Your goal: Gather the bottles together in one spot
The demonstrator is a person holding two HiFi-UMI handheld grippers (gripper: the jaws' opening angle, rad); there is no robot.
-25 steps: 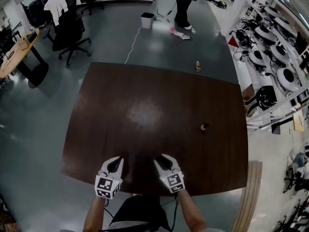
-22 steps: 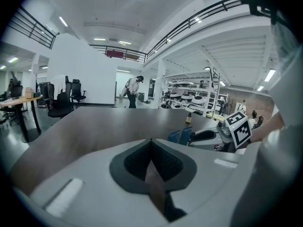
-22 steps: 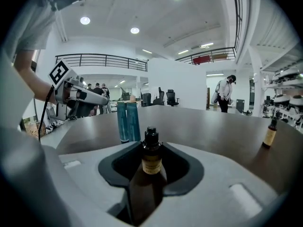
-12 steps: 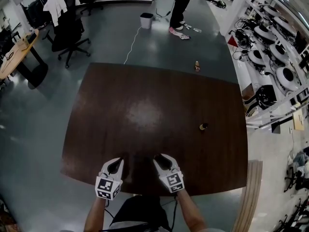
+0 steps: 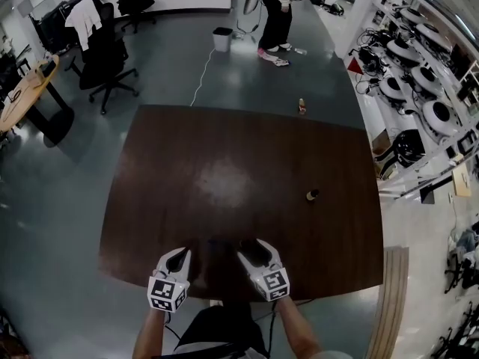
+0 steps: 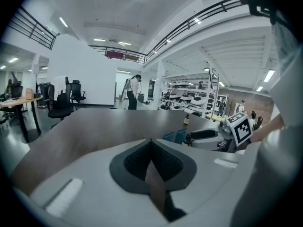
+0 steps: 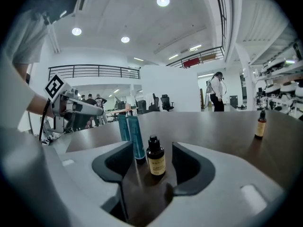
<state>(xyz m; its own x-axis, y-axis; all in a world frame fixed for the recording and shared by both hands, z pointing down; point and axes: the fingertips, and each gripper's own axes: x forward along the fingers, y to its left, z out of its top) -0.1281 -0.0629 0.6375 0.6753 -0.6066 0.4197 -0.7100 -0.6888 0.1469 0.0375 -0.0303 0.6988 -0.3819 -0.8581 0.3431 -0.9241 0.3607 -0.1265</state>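
Note:
A small dark bottle [image 7: 155, 161] with a yellow label stands upright on the brown table [image 5: 224, 178] between the jaws of my right gripper [image 7: 151, 148]. Those jaws are opening and their pads stand clear of it. Two teal tubes [image 7: 133, 135] stand just beyond it. A brown bottle [image 5: 312, 195] stands alone at the table's right, and another one [image 5: 301, 107] at the far edge. My left gripper [image 6: 151, 143] is shut and empty, hovering at the near edge left of the right gripper [image 5: 252, 247].
Office chairs [image 5: 105, 54] and a round wooden table [image 5: 26, 88] stand at the back left. A person [image 5: 273, 10] stands beyond the table near a white bin [image 5: 221, 39]. Shelves of equipment [image 5: 419, 88] line the right side.
My right gripper's jaws look slightly wider apart than before. Both grippers stay at the near edge. The person at the back has moved a little farther away.

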